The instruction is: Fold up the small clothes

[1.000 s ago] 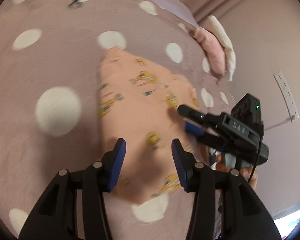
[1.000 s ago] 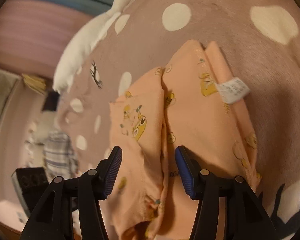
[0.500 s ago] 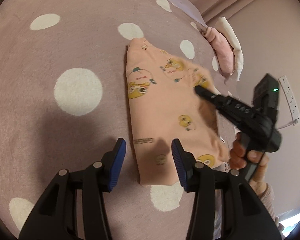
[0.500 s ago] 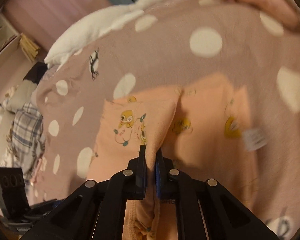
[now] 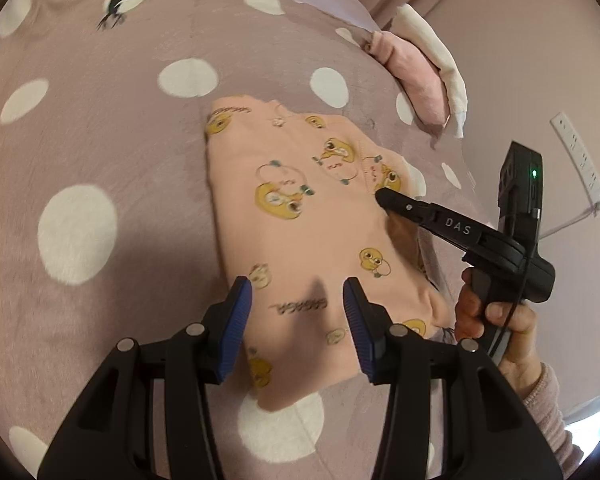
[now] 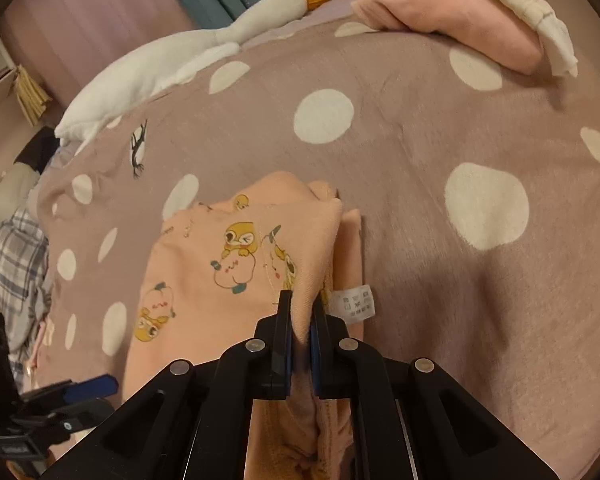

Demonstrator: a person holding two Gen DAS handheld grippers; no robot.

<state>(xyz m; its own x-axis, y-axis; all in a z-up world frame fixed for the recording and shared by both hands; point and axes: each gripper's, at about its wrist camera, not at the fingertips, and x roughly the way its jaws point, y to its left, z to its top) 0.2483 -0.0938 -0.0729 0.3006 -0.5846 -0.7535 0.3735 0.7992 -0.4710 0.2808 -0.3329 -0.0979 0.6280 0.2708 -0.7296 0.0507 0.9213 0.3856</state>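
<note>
Right wrist view: right tool (image 6: 300, 304) clamps peach garment (image 6: 204, 272) on dotted mauve bedspread (image 6: 440, 128); left tool (image 5: 296, 292) apart.

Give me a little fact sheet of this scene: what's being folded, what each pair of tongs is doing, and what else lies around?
garment: peach top with duck prints, lying on the bed
surface: mauve bedspread with white dots
left tongs: open, over the garment's near edge, gripping nothing
right tongs: shut on a fold of the garment
care label: white, showing beside the right tongs
folded pile: pink garment with a white one on top
toy: white plush goose at the far edge
</note>
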